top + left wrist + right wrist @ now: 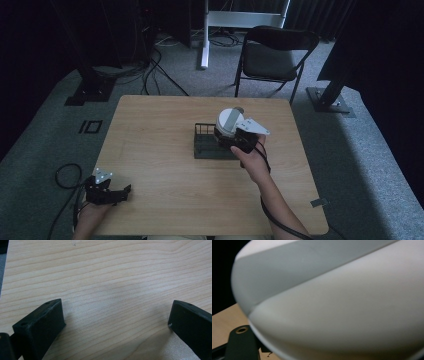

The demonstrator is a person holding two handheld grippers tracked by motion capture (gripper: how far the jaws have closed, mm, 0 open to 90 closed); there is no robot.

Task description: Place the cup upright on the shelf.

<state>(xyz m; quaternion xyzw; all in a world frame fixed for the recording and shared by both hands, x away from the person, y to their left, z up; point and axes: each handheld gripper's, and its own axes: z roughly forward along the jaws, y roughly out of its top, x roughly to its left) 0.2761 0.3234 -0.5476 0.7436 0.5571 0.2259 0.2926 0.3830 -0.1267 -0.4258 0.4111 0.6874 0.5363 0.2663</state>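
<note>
A white round dish (228, 121) with a grey band across it is held on edge over the right part of a black wire rack (204, 150) at the middle of the wooden table (160, 120). My right gripper (236, 140) is shut on the dish's lower rim, with the hand coming from the near right. In the right gripper view the dish (342, 302) looms very close above one black finger (240, 346). My left gripper (125, 192) rests at the table's near left corner, open, and nothing lies between its jaws (116, 312) but bare wood.
A black folding chair (276, 52) stands beyond the table's far right. Dark stand bases (89, 92) (330, 100) flank the table on the grey carpet. A looped cable (67, 175) lies on the floor at the near left.
</note>
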